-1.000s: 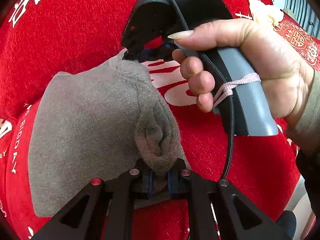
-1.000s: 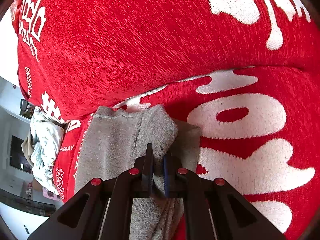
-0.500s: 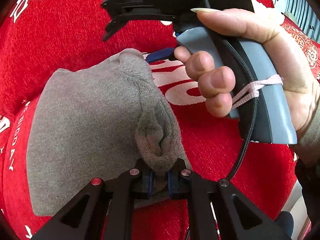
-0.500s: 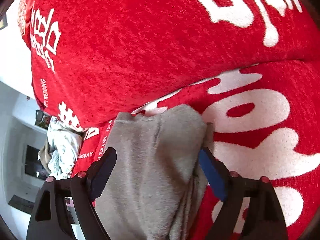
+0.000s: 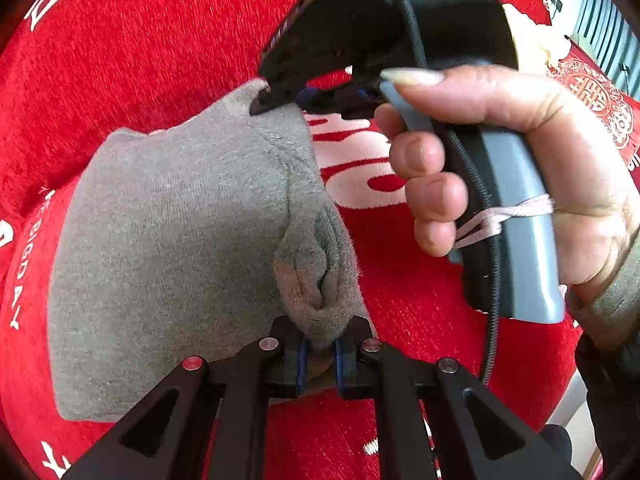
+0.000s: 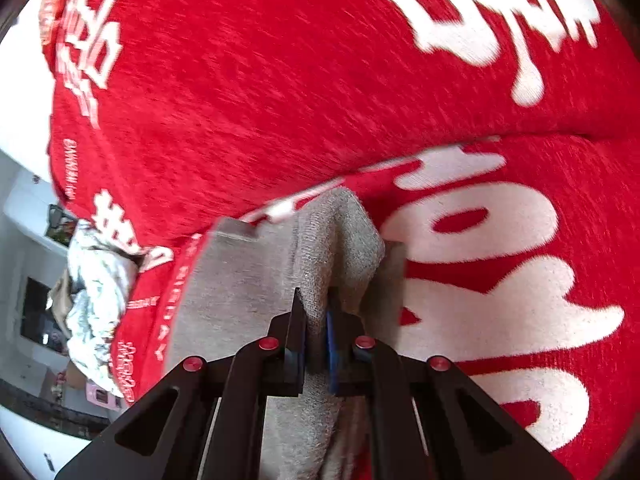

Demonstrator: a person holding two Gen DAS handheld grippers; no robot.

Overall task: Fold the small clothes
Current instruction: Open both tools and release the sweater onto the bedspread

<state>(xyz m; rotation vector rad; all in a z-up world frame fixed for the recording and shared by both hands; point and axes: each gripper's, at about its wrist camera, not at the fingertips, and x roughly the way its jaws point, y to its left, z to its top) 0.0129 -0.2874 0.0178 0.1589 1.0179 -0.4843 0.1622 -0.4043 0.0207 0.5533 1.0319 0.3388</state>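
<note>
Right gripper [image 6: 316,340] now clamping fingers together on the far corner of the grey garment [image 5: 180,240], after standing wide open over it half a second ago and pinching it a second ago; so regrasping, not letting go. Left gripper [image 5: 320,356] still pinching a bunched fold of the same grey garment at 6 o'clock of the left view, fingers shut on cloth, unchanged across all three moments. Garment lying mostly flat on the red blanket [image 5: 160,40] with white lettering, spreading toward 9 o'clock, ridge of gathered fabric running from 6 up to 12 where the right gripper is biting. Right hand [image 5: 520,168] wrapping the grey handle at 2–3 o'clock. In right view, cloth rising between the fingers at 6, crumpled pale fabric [image 6: 96,300] lying off the blanket at 8 o'clock. Meaning, as a judgement: both ends of one edge secured again, likely readying to lift and carry that edge over for a fold; fold itself not yet made.
</note>
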